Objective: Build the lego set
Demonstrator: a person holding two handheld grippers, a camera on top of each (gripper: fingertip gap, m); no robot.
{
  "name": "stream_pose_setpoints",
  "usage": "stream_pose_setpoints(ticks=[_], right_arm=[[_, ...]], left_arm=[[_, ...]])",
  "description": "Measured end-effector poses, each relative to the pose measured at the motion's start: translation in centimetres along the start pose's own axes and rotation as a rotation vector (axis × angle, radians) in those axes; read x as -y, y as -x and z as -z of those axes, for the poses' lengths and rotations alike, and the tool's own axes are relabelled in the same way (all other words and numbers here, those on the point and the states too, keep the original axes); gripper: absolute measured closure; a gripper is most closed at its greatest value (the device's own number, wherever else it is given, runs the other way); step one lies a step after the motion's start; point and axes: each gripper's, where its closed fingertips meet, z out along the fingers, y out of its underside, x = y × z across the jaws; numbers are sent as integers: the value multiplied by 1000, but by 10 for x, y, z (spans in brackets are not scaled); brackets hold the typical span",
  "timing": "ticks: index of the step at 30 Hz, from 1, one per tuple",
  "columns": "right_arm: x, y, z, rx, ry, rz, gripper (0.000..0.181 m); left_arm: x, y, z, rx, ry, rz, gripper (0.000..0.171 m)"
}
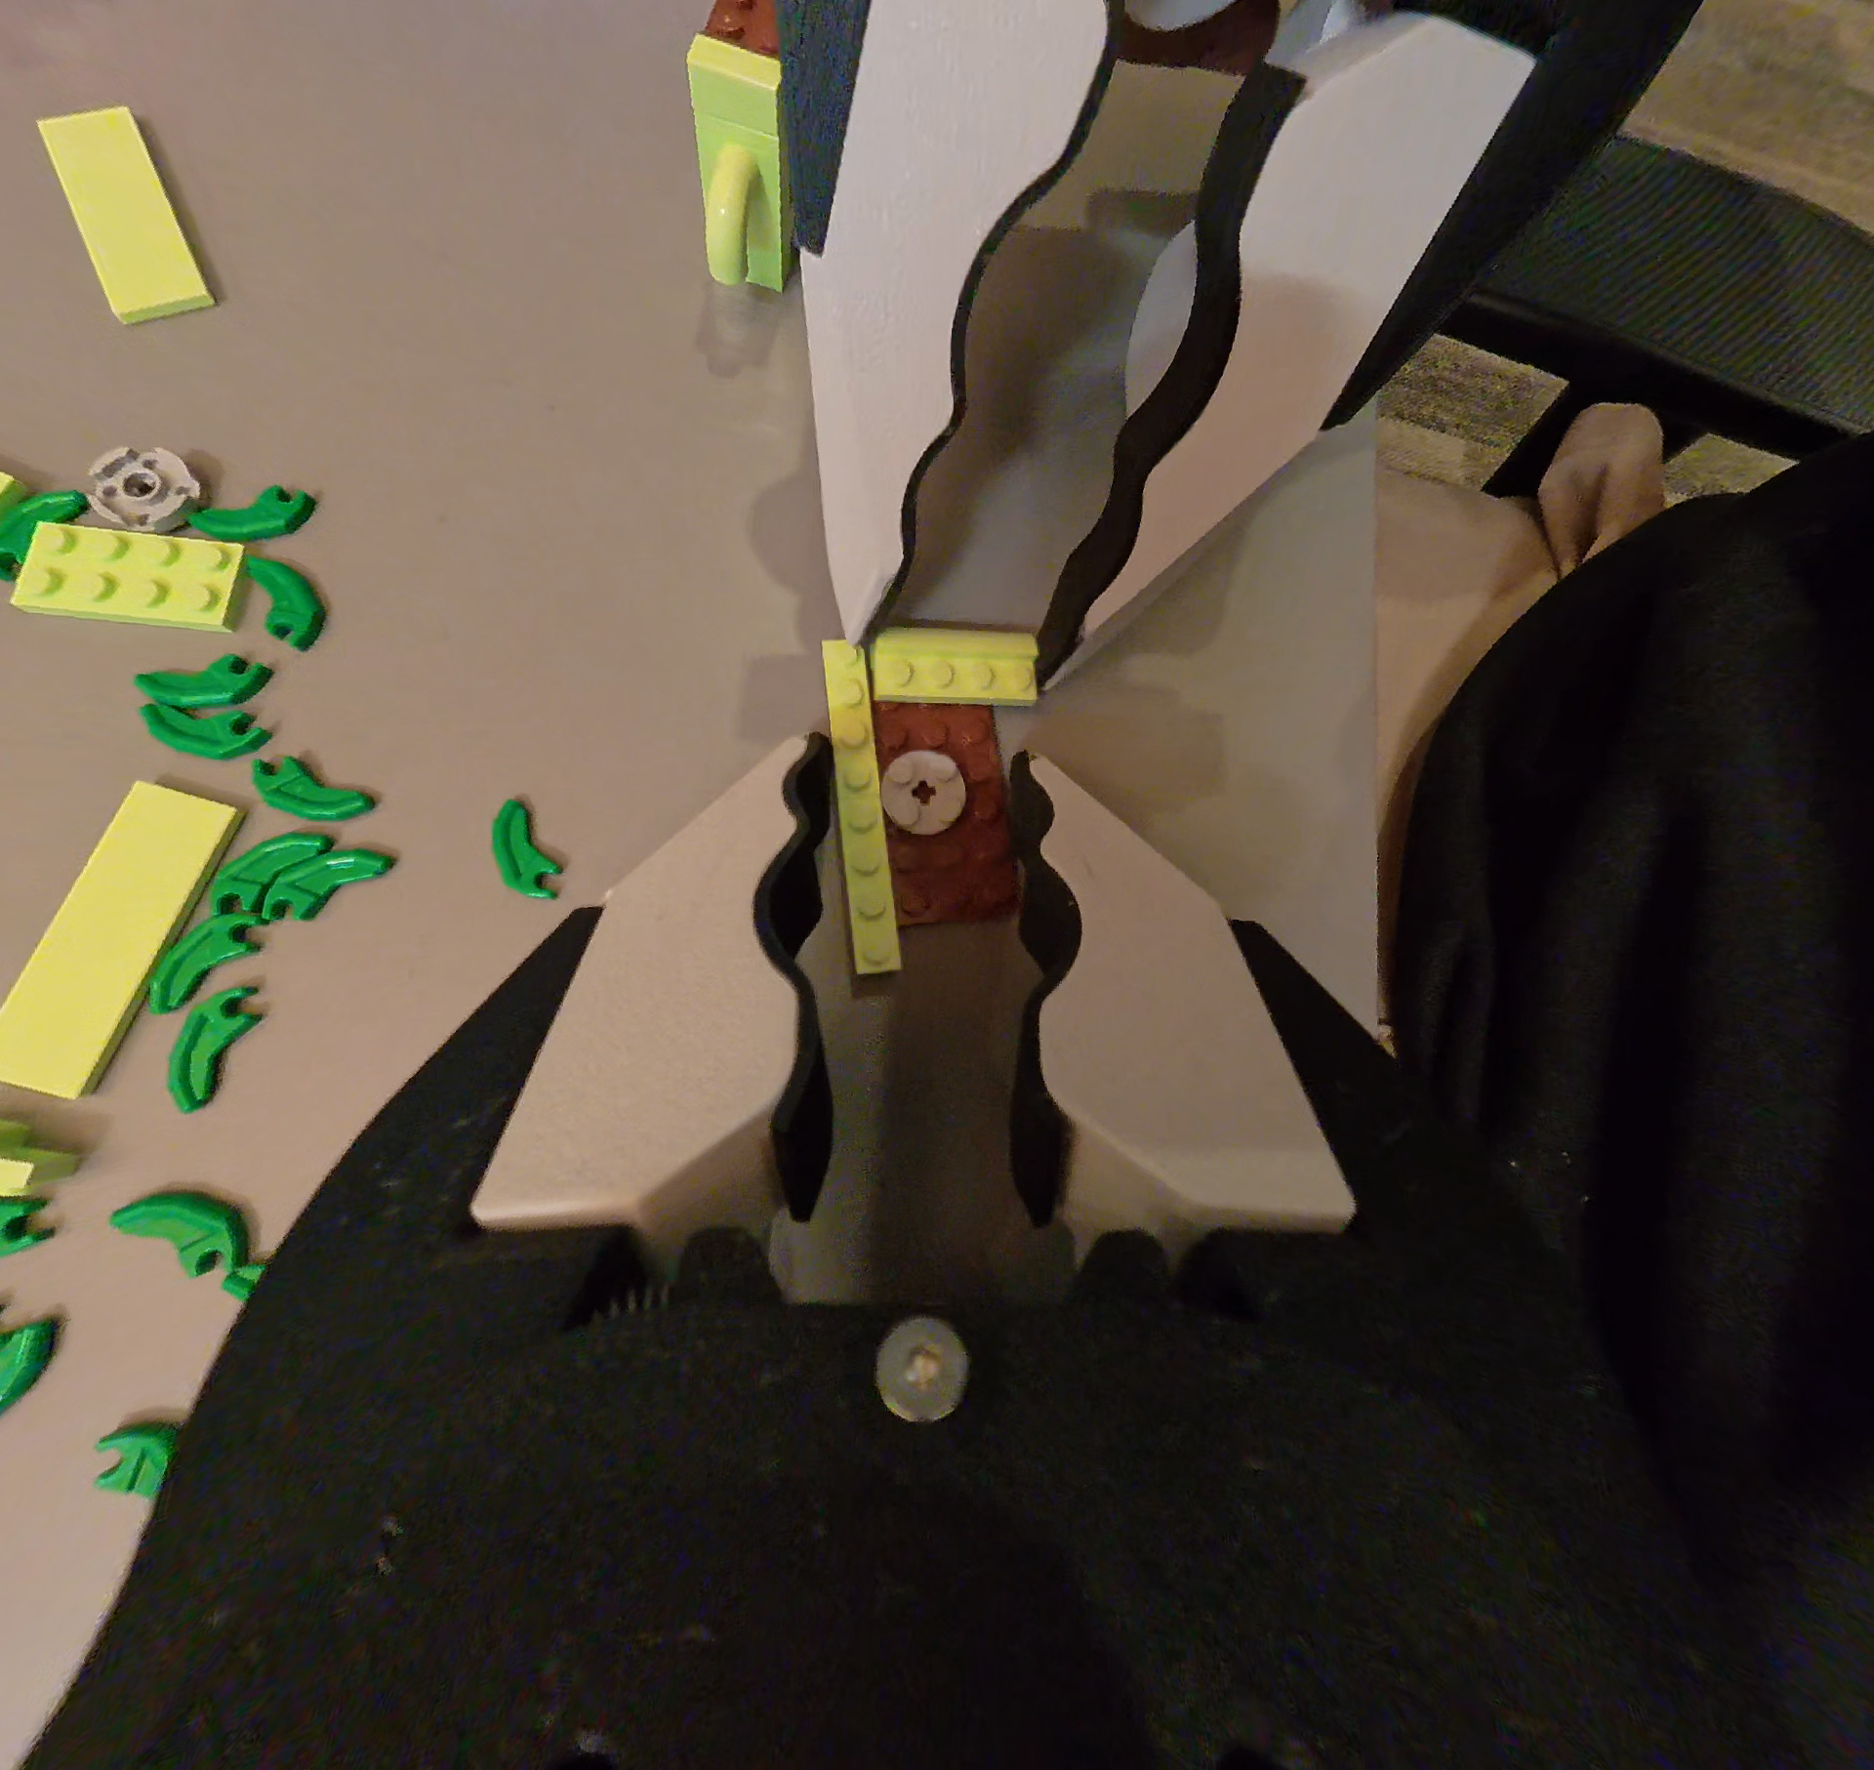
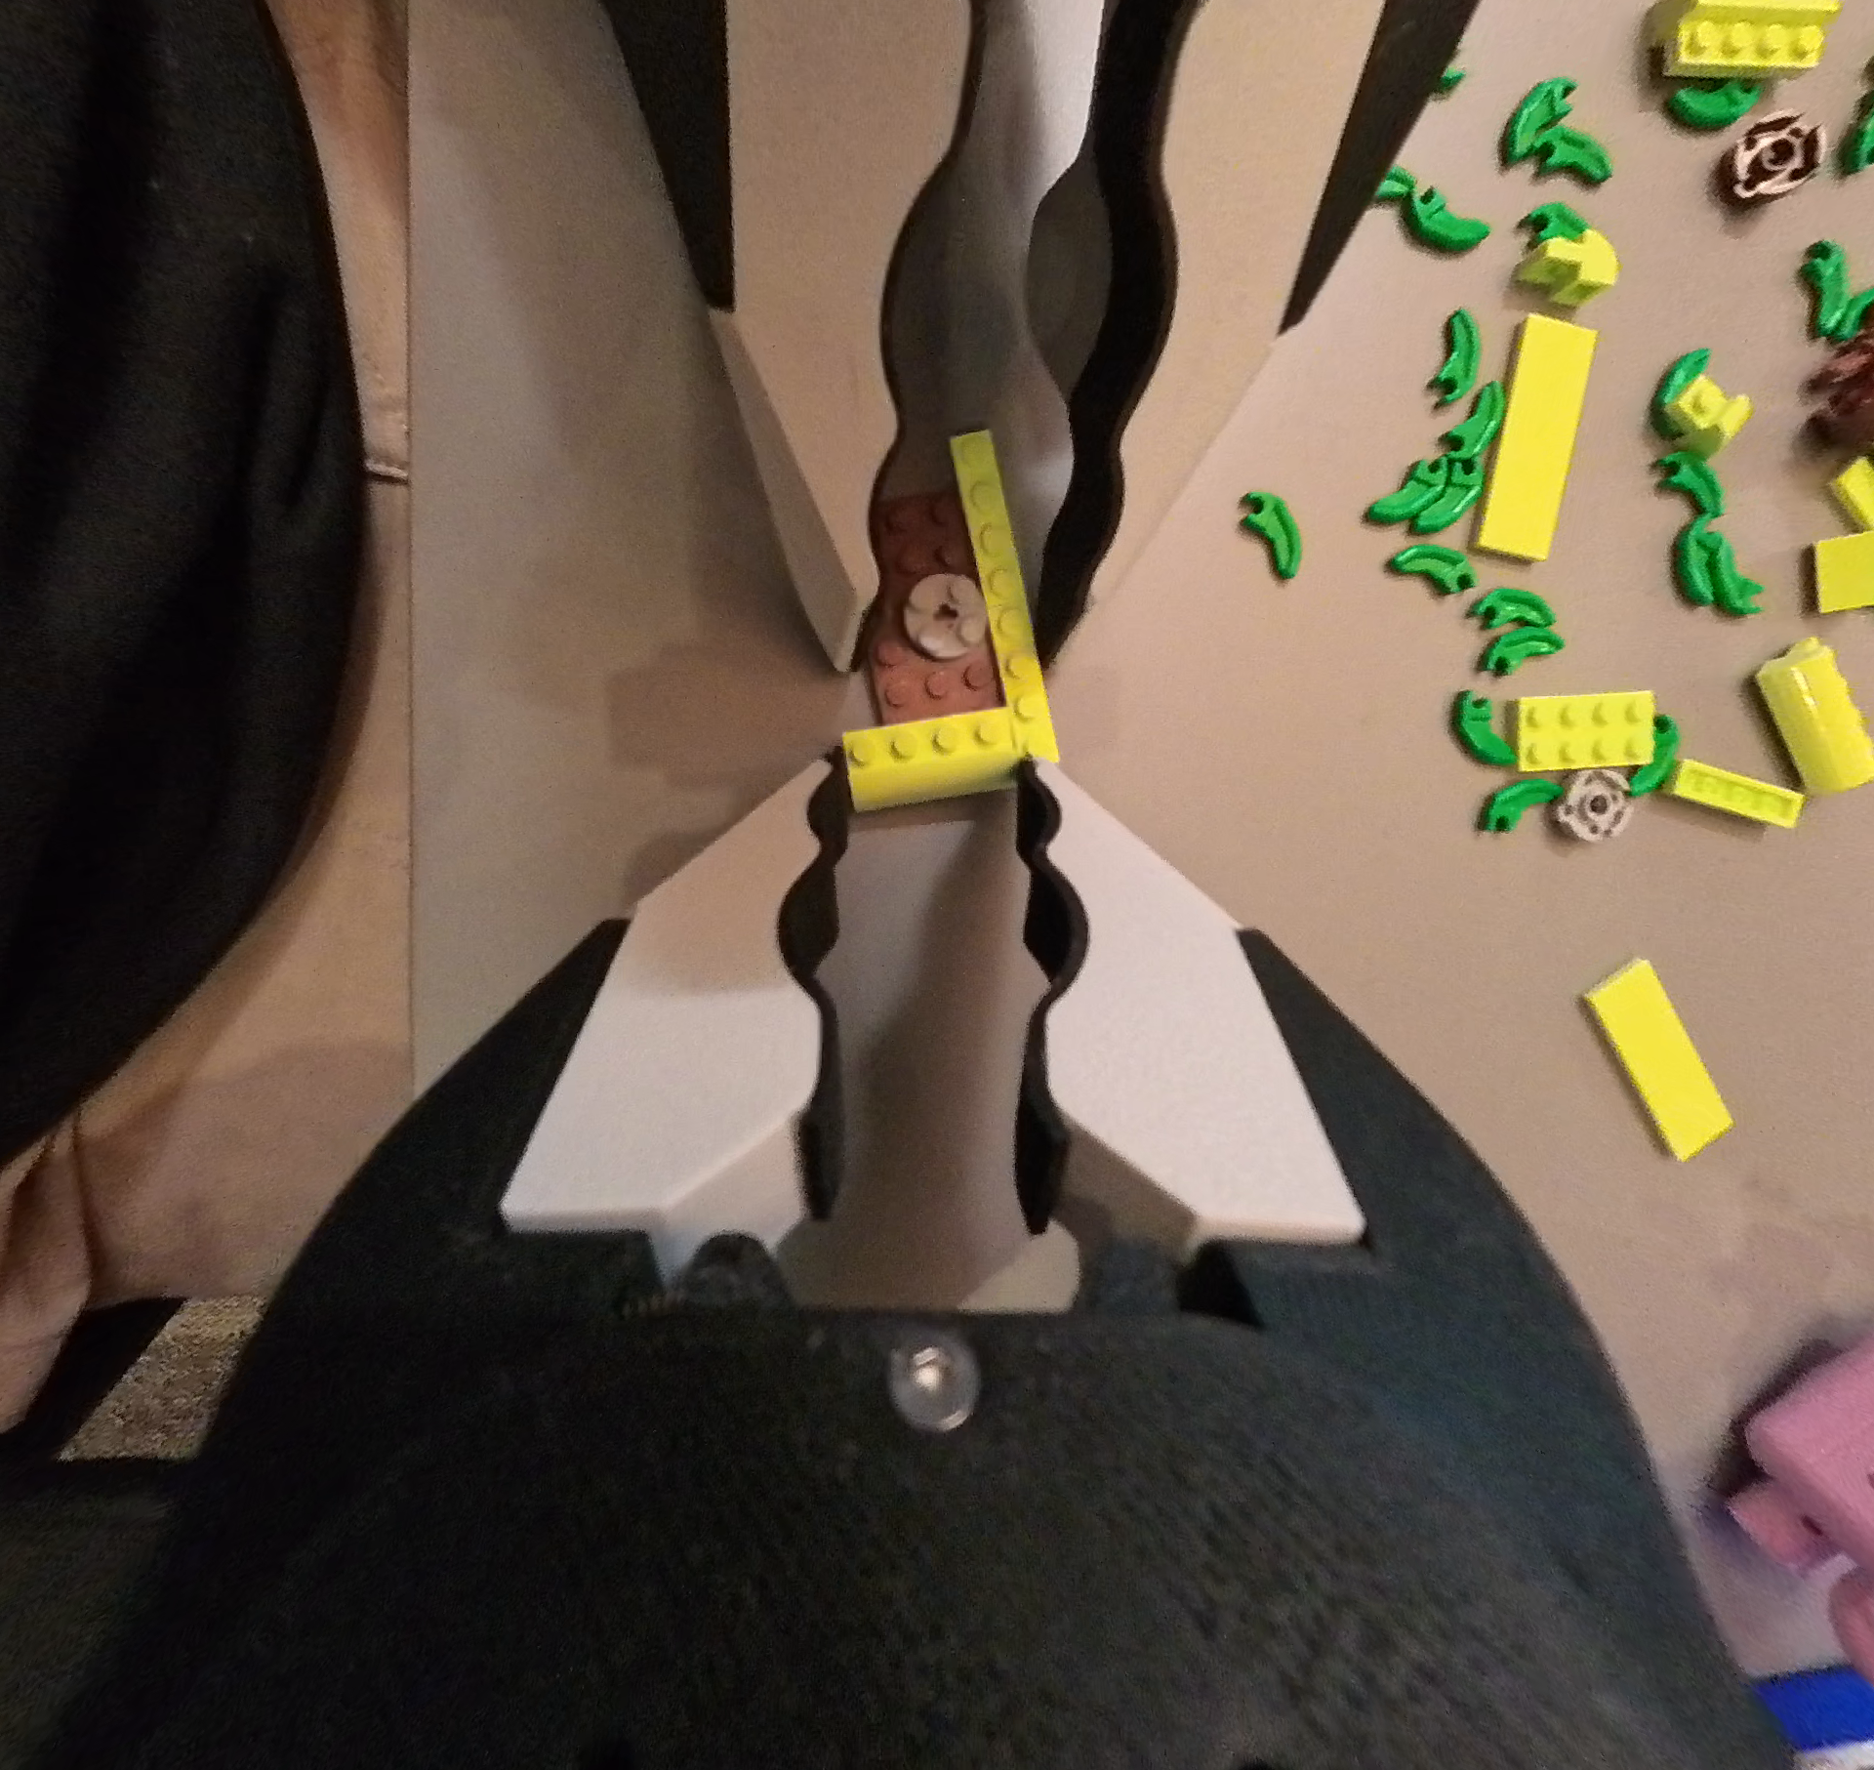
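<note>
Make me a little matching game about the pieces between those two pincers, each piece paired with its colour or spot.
Things:
1. brown plate
2. round grey piece
3. long narrow strip
4. short studded brick

Descriptions:
A. lime, at the right gripper's tips
B. reddish brown, studded
C. lime, along the plate's edge
D. sits on the plate, cross-shaped hole

Pairs: 1-B, 2-D, 3-C, 4-A

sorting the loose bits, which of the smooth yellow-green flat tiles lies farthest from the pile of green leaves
The smooth tile lying alone at the upper left in the left wrist view. The other smooth tile has green leaves right against its edge; this one has only bare table around it.
</note>
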Motion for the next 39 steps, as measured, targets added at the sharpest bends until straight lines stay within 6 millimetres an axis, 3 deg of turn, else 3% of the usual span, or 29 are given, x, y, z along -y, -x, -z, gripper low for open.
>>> stream_pose_setpoints(ticks=[14, 20, 25, 39], right_arm=[[1, 0, 8, -26, -36, -63, 146], [-3, 7, 2, -10, -32, -119, 147], [-2, 6, 1, -30, -31, -95, 158], [-4, 2, 2, -40, -11, -74, 156]], left_arm=[[0, 0, 0, 6, 2, -7, 139], [0, 1, 0, 12, 3, -6, 141], [0, 1, 0, 12, 3, -7, 141], [0, 0, 0, 12, 4, -9, 141]])
